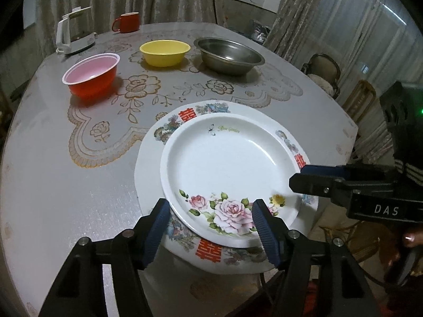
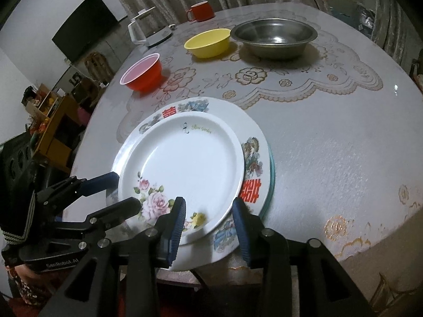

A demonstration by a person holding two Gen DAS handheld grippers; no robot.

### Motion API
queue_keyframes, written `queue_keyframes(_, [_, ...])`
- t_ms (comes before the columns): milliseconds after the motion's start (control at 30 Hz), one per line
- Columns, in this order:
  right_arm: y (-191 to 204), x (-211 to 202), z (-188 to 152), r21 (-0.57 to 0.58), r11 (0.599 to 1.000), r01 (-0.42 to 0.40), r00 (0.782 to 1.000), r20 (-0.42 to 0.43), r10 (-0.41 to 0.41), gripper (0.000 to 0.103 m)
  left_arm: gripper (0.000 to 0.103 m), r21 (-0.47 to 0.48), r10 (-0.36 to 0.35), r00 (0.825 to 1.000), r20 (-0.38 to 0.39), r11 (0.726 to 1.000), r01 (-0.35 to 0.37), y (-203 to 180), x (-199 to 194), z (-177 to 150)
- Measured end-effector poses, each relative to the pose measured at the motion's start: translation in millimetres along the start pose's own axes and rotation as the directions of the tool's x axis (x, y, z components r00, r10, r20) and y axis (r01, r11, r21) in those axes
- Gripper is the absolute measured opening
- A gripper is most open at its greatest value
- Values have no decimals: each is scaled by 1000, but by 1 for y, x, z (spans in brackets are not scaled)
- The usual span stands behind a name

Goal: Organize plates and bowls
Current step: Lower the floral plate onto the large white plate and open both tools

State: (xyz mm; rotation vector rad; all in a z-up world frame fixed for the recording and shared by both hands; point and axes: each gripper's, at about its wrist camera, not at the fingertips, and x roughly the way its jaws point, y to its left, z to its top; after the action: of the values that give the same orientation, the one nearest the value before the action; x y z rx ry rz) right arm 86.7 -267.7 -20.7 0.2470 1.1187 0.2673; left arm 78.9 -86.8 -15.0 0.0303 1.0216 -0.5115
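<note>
A white rose plate (image 1: 227,163) (image 2: 182,163) lies on a larger plate with red characters (image 1: 208,251) (image 2: 249,190) at the table's near edge. A teal rim (image 2: 271,182) shows beneath both. My left gripper (image 1: 210,224) is open, its blue pads straddling the rose plate's near rim without pressing on it. My right gripper (image 2: 208,224) is open too, astride the same stack's near rim from the other side. Each shows in the other's view: right gripper (image 1: 297,179), left gripper (image 2: 124,190). Beyond stand a red bowl (image 1: 91,75) (image 2: 142,72), a yellow bowl (image 1: 164,52) (image 2: 207,42) and a steel bowl (image 1: 228,55) (image 2: 273,38).
A white kettle (image 1: 75,31) (image 2: 148,30) and a red mug (image 1: 127,22) (image 2: 201,12) stand at the far edge of the round table (image 1: 66,185). Chairs (image 1: 322,71) stand off to the right. Shelves and a dark screen (image 2: 84,23) lie beyond the table's left.
</note>
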Motion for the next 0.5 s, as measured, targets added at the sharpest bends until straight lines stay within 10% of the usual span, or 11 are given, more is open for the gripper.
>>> queue_keyframes(500, [-13, -10, 12, 25, 997, 74, 993, 91, -76, 37, 86, -47, 85, 996, 36, 995, -83, 8, -5, 18])
